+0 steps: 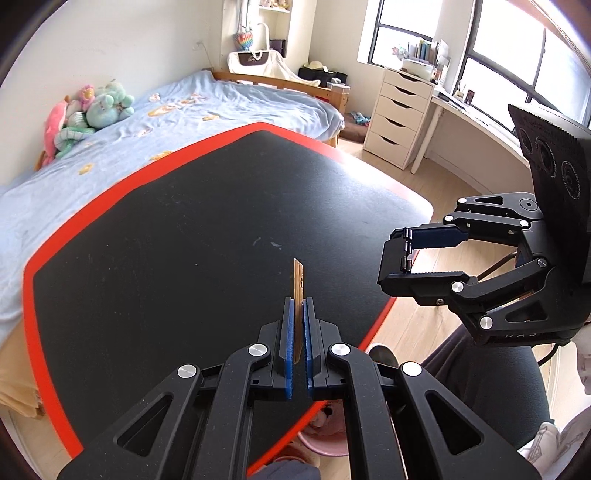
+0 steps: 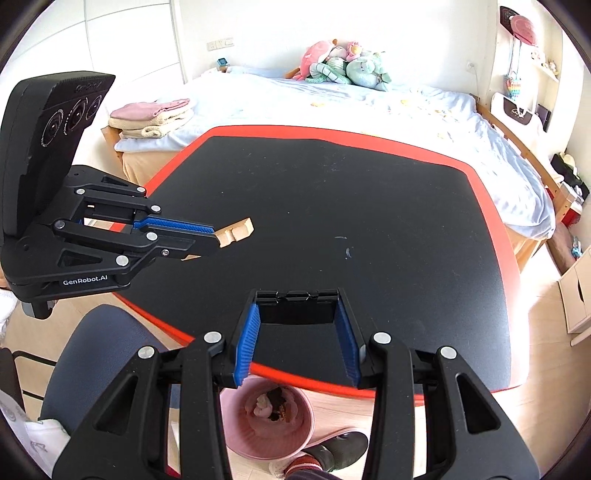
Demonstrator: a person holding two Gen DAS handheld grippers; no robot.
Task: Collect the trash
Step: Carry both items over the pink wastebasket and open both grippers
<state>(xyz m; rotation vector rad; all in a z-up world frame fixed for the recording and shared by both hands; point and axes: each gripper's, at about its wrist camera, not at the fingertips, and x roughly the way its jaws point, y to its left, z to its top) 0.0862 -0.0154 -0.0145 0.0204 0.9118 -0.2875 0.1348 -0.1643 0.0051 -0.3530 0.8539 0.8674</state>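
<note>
Over black table [image 2: 332,192]: L gripper [image 1: 298,306] jaws clamp wood scrap [image 2: 236,232]; R gripper [image 2: 298,295] jaws wide.

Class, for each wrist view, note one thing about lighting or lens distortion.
Left wrist view: the windows are blown out white, and the table edge bows from the fisheye. Right wrist view: even daylight, the wall is overexposed, and dark vignetting fills the corners.

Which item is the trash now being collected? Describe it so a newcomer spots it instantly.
Start at the black table with the red edge. Above its near left side, the left gripper is shut on a flat piece of wood. It is pale tan and notched, the only thing held; the right gripper is open.
</note>
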